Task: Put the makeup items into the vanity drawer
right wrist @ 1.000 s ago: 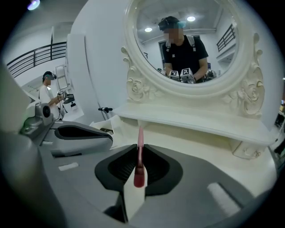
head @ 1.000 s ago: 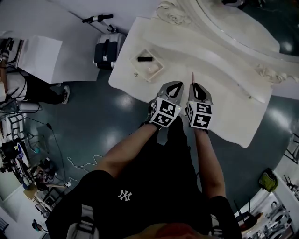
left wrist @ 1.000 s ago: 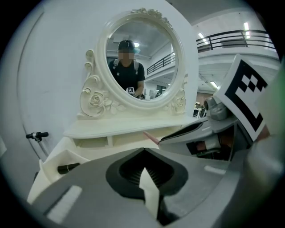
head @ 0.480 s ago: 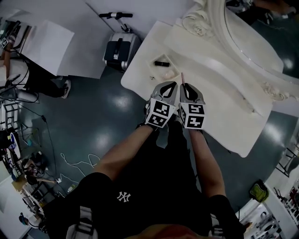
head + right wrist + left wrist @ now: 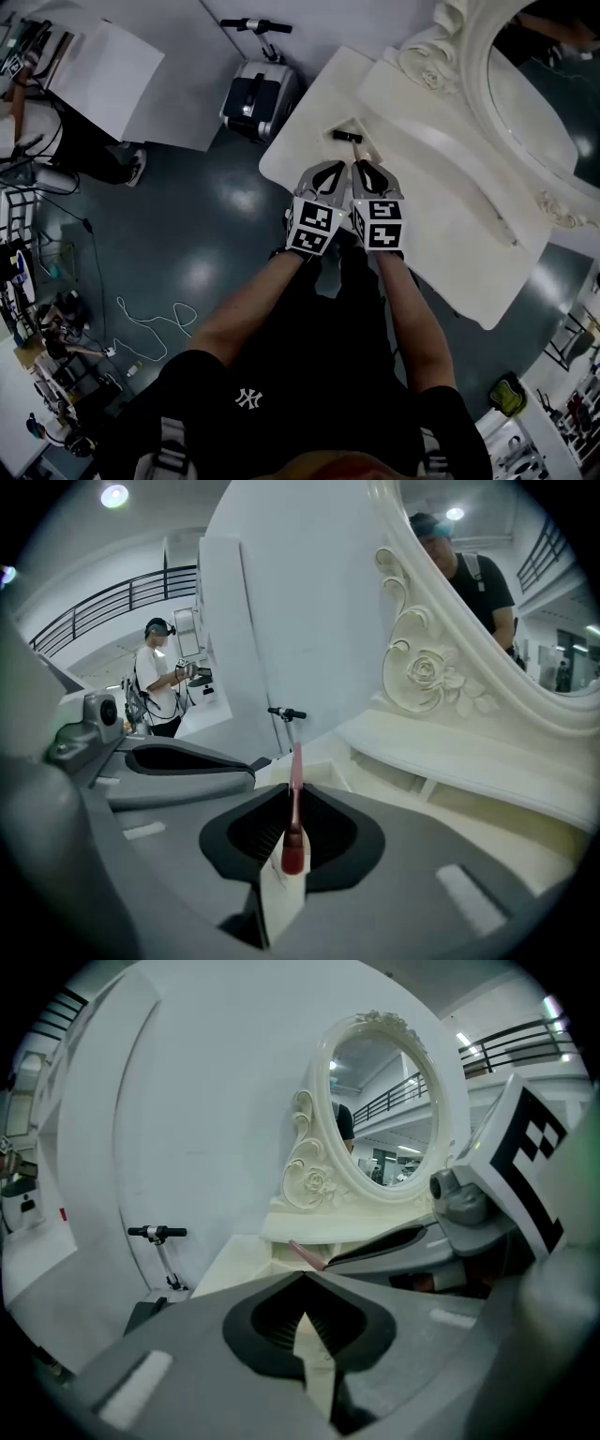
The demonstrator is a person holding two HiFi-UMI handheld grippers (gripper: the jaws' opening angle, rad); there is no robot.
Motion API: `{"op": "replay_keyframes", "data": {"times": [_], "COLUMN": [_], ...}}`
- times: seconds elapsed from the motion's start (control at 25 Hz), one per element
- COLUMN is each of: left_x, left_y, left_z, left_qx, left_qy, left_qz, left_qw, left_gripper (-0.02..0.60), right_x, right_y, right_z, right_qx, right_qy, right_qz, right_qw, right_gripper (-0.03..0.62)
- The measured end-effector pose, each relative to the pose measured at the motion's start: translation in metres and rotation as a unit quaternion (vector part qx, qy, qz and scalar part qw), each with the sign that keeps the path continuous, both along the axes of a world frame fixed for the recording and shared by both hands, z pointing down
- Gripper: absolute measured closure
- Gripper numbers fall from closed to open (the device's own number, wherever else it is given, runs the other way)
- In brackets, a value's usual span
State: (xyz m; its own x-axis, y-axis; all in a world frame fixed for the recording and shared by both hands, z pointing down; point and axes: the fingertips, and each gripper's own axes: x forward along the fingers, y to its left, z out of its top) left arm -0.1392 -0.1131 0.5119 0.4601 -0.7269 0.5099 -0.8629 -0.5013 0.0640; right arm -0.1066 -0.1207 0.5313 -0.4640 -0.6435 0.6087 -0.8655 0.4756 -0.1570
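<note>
A thin pink makeup pencil stands up between the jaws of my right gripper, which is shut on it; its dark red end points back at the camera. My left gripper is shut with nothing in it. In the head view the left gripper and the right gripper are side by side over the near-left edge of the white vanity top. Just beyond their tips lies a shallow white tray with a black tube in it. The left gripper view shows the pencil beside the right gripper.
An ornate oval mirror rises at the back of the vanity, with open shelf slots under it. A folded scooter stands on the floor past the table's left end. White panels and cables lie to the left. A person stands far off.
Both grippers have moved together toward the vanity's far-left corner and the tray, and now sit closer side by side. The right one still holds the pencil.
</note>
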Motion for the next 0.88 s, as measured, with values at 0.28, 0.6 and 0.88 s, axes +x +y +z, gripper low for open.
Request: {"op": "replay_keyframes", "data": {"times": [0.28, 0.6, 0.88], "left_x": [-0.024, -0.038, -0.043], "left_y": [-0.007, -0.009, -0.009], "left_z": [0.005, 0.007, 0.004], "left_qx": [-0.003, -0.002, 0.001], "left_qy": [-0.001, 0.0, 0.001], "left_qz": [-0.017, -0.025, -0.027], "left_qw": [0.9999, 0.9997, 0.9996], "left_gripper": [0.581, 0.581, 0.581], "right_x": [-0.024, -0.037, -0.041], "right_y": [-0.01, -0.013, -0.012], "right_z": [0.015, 0.035, 0.039], "right_qx": [-0.017, -0.039, -0.043], "right_qy": [0.012, 0.021, 0.025], "right_qz": [-0.021, -0.036, -0.043], "right_qw": [1.0, 0.998, 0.998], "right_gripper": [0.523, 0.52, 0.497]}}
